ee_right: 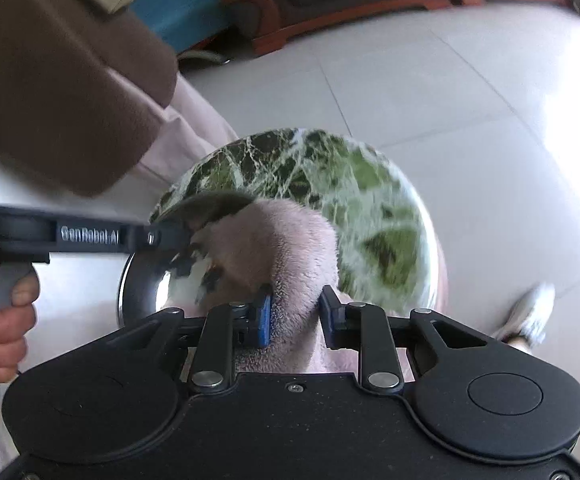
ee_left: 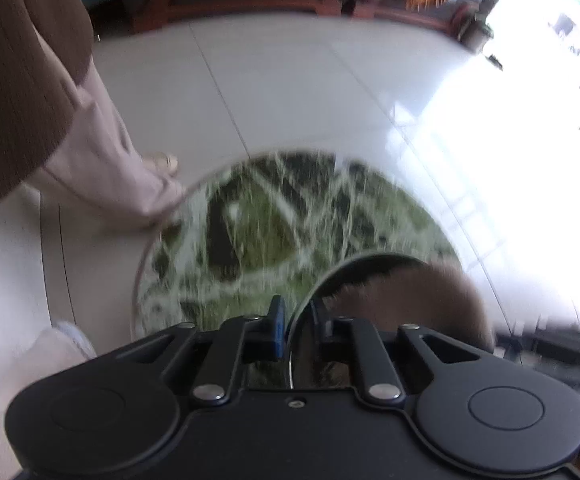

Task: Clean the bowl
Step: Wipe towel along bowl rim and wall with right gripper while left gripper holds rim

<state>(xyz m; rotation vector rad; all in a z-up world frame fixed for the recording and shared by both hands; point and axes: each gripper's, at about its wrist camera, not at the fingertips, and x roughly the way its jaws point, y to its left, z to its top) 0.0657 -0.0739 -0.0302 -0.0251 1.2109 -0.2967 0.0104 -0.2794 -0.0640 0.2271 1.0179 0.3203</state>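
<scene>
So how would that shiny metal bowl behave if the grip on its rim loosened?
The bowl looks thin, polished steel, so probably light and slippery. The left gripper pinches only its rim, so it might pivot or slip. Its rounded body would likely rock on the marble table.

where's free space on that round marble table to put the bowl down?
Free: the far and right side of the green marble table, out to its rim. Crowded: the near-left side, where the left gripper clamps the steel bowl and the right gripper holds the pink cloth.
</scene>
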